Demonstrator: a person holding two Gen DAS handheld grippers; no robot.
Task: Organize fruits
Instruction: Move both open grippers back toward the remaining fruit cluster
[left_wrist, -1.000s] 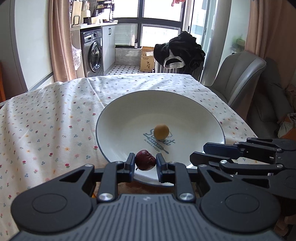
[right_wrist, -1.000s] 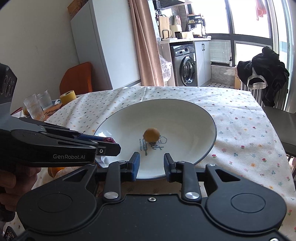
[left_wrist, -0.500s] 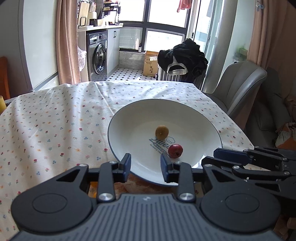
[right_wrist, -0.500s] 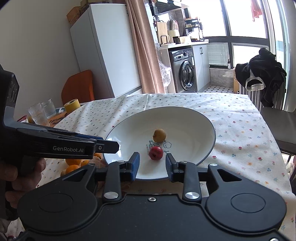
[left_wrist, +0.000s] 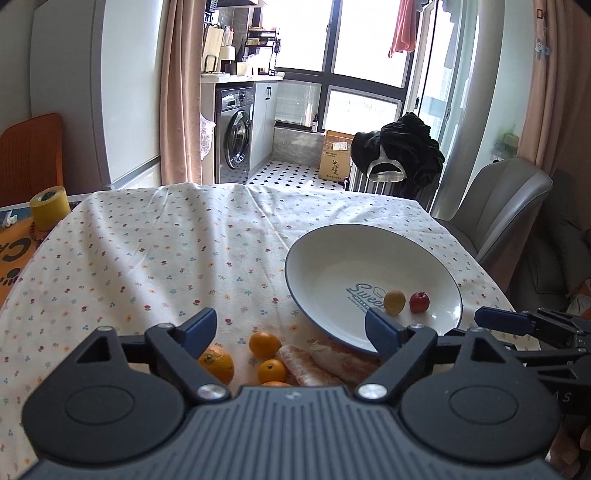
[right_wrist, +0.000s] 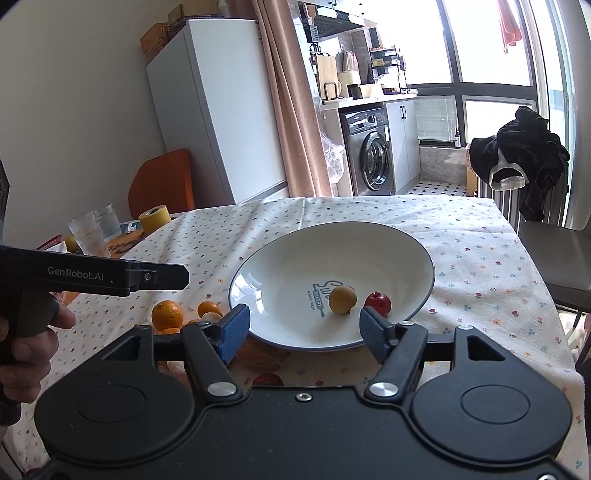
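Note:
A white plate (left_wrist: 343, 258) with a dark rim lies on the flowered tablecloth. A small yellow fruit (left_wrist: 394, 302) and a small red fruit (left_wrist: 419, 302) rest side by side in it. My left gripper (left_wrist: 290, 330) is open wide and holds nothing. It hovers left of the plate, above several oranges (left_wrist: 264, 344). In the right wrist view the plate (right_wrist: 332, 251) holds the yellow fruit (right_wrist: 342, 300) and the red fruit (right_wrist: 377, 302). My right gripper (right_wrist: 304, 332) is open and holds nothing, just short of the plate's near rim. The left gripper (right_wrist: 166, 276) shows at the left, held by a hand (right_wrist: 29, 332).
Pinkish-orange elongated pieces (left_wrist: 325, 363) lie beside the oranges at the plate's near-left edge. Another red fruit (right_wrist: 267, 378) peeks out under my right gripper. A yellow tape roll (right_wrist: 155, 218) and glasses (right_wrist: 88, 236) stand at the table's far left. A grey chair (left_wrist: 509, 206) stands to the right.
My left gripper let go of the red fruit into the plate, opened wide, then drew back and to the left over the oranges. My right gripper opened wider.

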